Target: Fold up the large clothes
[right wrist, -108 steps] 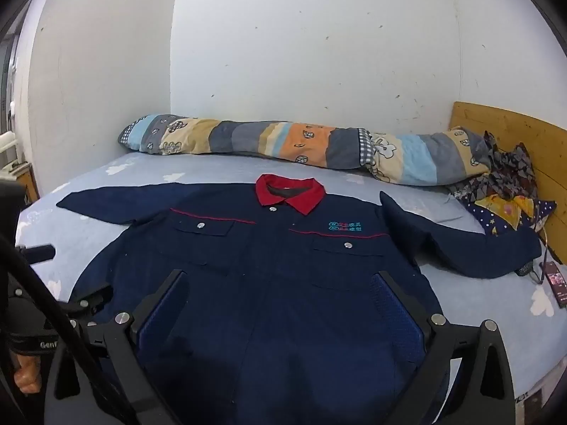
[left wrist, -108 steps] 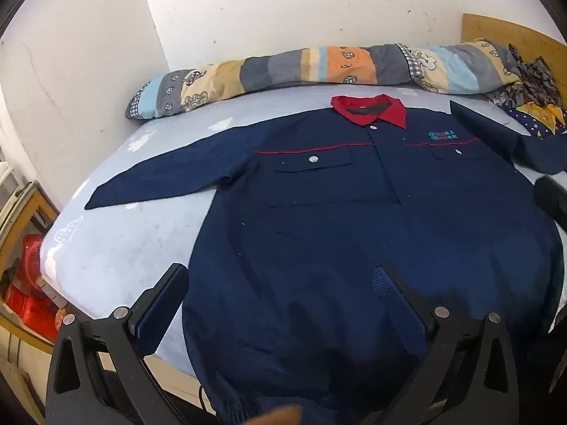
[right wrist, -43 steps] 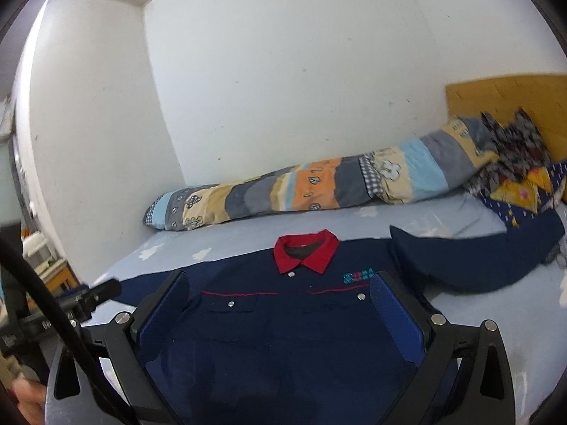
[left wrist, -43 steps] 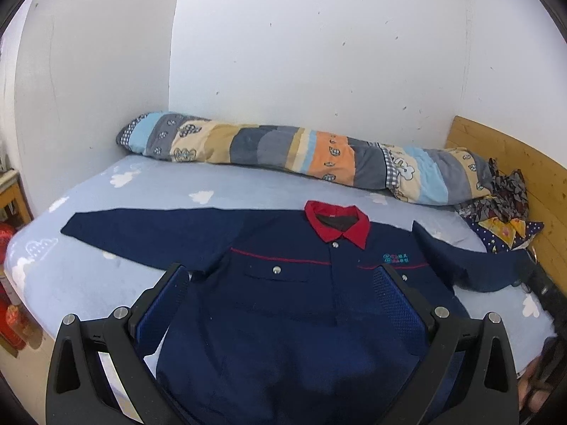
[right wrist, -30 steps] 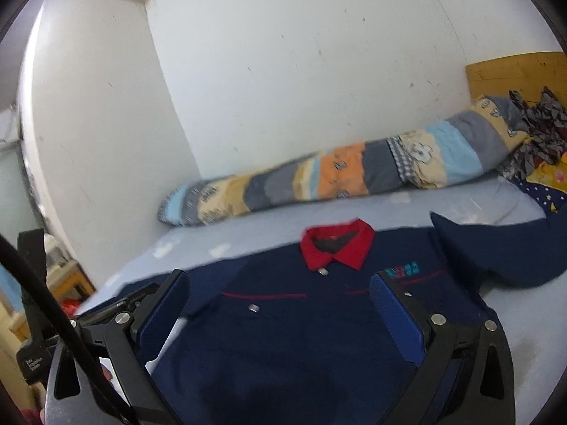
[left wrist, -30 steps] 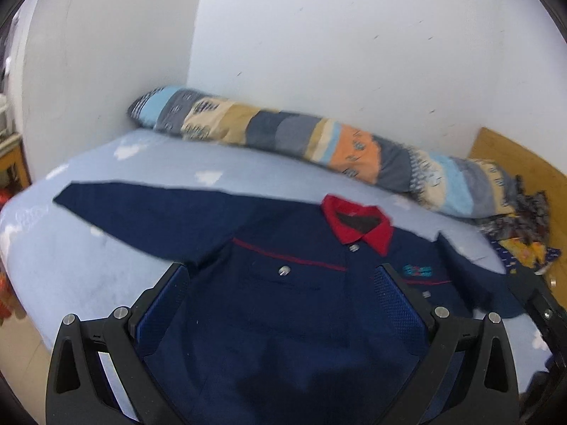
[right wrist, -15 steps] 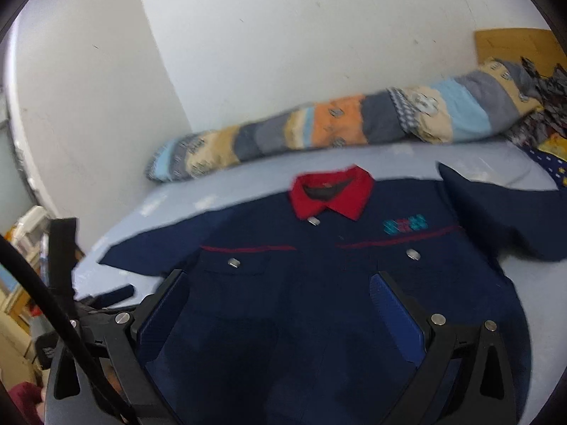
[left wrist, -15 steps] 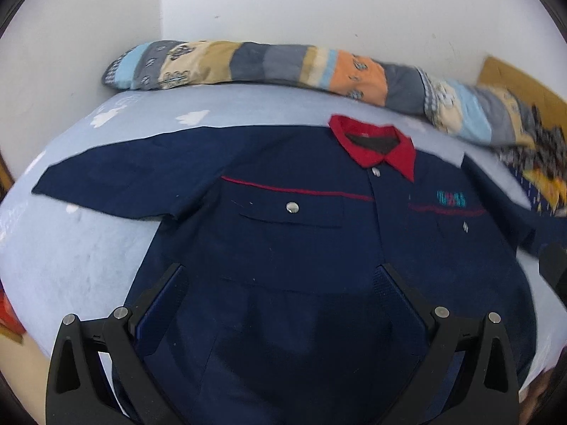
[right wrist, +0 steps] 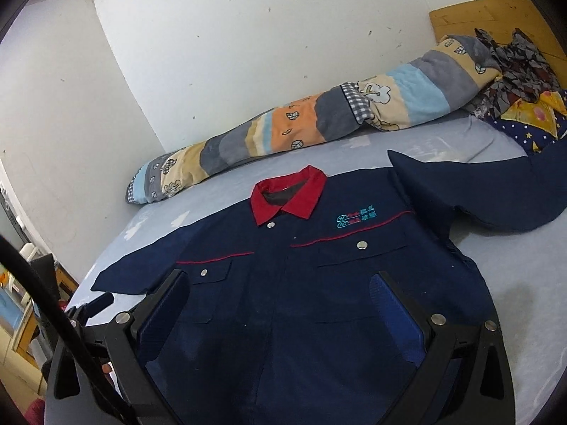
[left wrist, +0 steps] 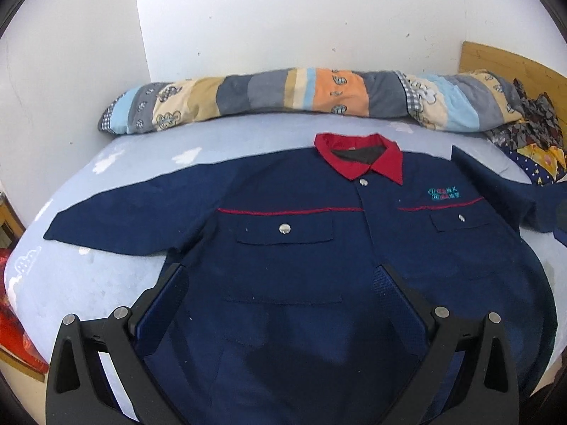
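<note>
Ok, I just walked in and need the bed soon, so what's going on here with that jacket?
A person is holding a two-finger tool in each hand over a navy work jacket with a red collar, laid face up and buttoned on the blue bed sheet. Both the left tool and the right tool are open above the jacket's lower half and hold nothing. Both sleeves lie spread out to the sides, so no fold has been made yet. A long patchwork bolster lies along the wall.

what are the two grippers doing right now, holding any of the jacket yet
Left gripper: open, holding nothing, above the navy jacket.
Right gripper: open, holding nothing, also above the jacket.
</note>
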{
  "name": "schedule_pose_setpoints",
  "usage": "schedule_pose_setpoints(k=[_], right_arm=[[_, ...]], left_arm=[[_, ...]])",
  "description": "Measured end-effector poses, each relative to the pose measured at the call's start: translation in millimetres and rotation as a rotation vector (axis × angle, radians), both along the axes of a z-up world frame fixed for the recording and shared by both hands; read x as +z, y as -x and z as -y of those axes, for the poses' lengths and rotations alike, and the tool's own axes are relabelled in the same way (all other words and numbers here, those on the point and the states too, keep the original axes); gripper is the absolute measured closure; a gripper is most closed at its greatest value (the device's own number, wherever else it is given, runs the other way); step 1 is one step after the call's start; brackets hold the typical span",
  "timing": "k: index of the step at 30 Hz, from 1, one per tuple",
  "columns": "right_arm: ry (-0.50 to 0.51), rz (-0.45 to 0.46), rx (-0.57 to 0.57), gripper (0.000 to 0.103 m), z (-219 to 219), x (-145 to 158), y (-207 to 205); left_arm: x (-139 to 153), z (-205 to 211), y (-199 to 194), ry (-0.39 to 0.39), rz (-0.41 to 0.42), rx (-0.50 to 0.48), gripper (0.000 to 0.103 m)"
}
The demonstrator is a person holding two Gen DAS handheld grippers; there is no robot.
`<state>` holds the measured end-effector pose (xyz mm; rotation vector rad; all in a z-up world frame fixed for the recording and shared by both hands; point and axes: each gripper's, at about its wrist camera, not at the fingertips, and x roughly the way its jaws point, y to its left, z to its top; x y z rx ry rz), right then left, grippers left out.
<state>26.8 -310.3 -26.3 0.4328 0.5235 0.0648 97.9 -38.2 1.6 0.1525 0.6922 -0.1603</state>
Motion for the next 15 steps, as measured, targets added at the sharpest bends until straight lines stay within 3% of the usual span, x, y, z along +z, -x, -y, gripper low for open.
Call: schedule_pose_setpoints(k=[15], right_arm=[[0.087, 0.024, 0.032, 0.000, -19, 6, 2]], left_arm=[[6, 6, 11, -0.021, 0.053, -0.032, 0.000]])
